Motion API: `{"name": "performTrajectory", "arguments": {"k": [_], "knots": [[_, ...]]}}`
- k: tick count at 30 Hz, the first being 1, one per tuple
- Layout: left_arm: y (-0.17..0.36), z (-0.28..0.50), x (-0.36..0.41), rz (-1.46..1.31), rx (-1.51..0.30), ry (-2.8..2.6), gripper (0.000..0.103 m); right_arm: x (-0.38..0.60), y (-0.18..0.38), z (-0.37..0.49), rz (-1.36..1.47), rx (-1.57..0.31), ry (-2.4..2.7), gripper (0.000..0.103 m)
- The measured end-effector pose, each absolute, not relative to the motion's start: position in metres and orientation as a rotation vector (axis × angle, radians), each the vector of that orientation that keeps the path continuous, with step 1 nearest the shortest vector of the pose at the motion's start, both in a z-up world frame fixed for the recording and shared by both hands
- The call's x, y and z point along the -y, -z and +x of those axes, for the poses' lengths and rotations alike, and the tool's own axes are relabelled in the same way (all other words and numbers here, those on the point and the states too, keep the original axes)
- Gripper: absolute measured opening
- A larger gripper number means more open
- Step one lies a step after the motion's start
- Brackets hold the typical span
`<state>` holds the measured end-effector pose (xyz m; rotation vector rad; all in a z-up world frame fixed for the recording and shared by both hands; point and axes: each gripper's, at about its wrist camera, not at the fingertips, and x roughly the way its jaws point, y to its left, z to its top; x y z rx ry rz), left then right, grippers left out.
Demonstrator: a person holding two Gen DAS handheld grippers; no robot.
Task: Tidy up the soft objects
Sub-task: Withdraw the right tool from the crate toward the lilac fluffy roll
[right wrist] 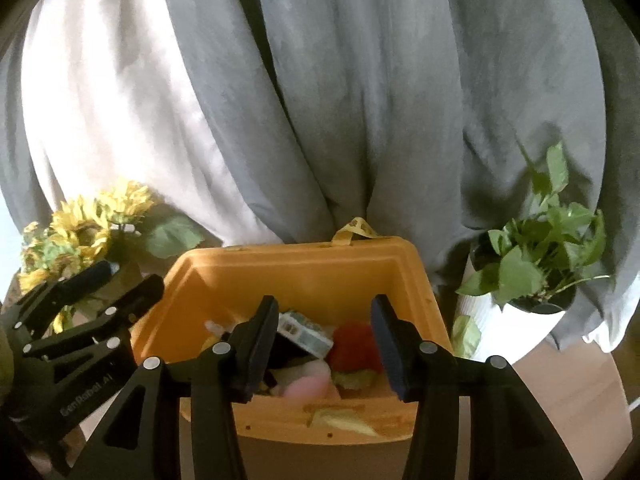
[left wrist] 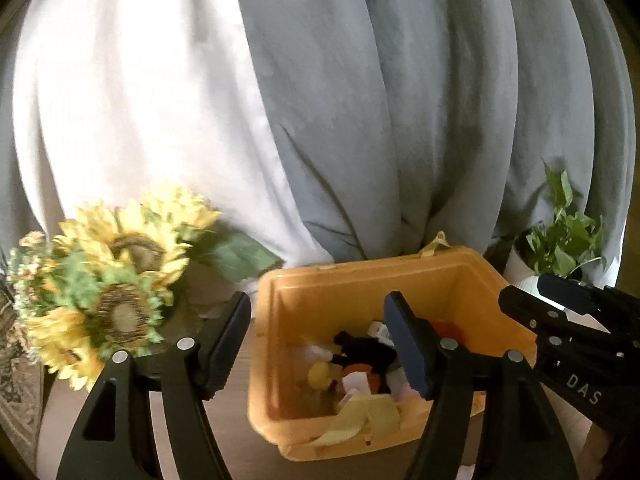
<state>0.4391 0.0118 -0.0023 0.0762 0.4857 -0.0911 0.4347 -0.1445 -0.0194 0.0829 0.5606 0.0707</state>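
Observation:
An orange plastic bin (left wrist: pixel 360 284) (right wrist: pixel 304 272) stands on the table, filled with soft toys: a black plush (left wrist: pixel 366 350), a yellow ball (left wrist: pixel 318 374), a red plush (right wrist: pixel 354 344), a pink soft piece (right wrist: pixel 308 384) and a small printed box (right wrist: pixel 306 332). My left gripper (left wrist: pixel 320 344) is open and empty, hovering at the bin's left front rim. My right gripper (right wrist: pixel 324 344) is open and empty, just above the bin's contents. Each gripper shows in the other's view, the right one (left wrist: pixel 560 300) and the left one (right wrist: pixel 124 284).
Artificial sunflowers (left wrist: pixel 116 280) (right wrist: pixel 80 236) stand left of the bin. A potted green plant (right wrist: pixel 540 256) (left wrist: pixel 564 240) in a white pot stands to the right. Grey and white curtains (left wrist: pixel 360 100) hang close behind. A wooden table (right wrist: pixel 568 392) lies underneath.

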Motion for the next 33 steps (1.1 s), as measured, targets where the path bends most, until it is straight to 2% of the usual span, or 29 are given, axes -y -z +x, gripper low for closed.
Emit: {"name": "performTrajectory", "arguments": {"k": [9,18,24,33], "knots": [[-0.012,0.394,-0.026,0.068,-0.431,0.019,0.085,0.134,0.001,0.395,0.050,-0.496,-0.068,0.063],[-0.005,0.353,-0.038,0.087,-0.436,-0.037,0.095,0.123,0.001,0.360,-0.008,-0.473,-0.068,0.069],[0.009,0.337,-0.045,0.075,-0.483,-0.061,0.097,0.117,0.010,0.347,-0.025,-0.498,-0.087,0.074],[0.039,0.330,-0.048,0.087,-0.568,-0.072,0.098,0.114,0.036,0.341,-0.016,-0.583,-0.111,0.075]]}}
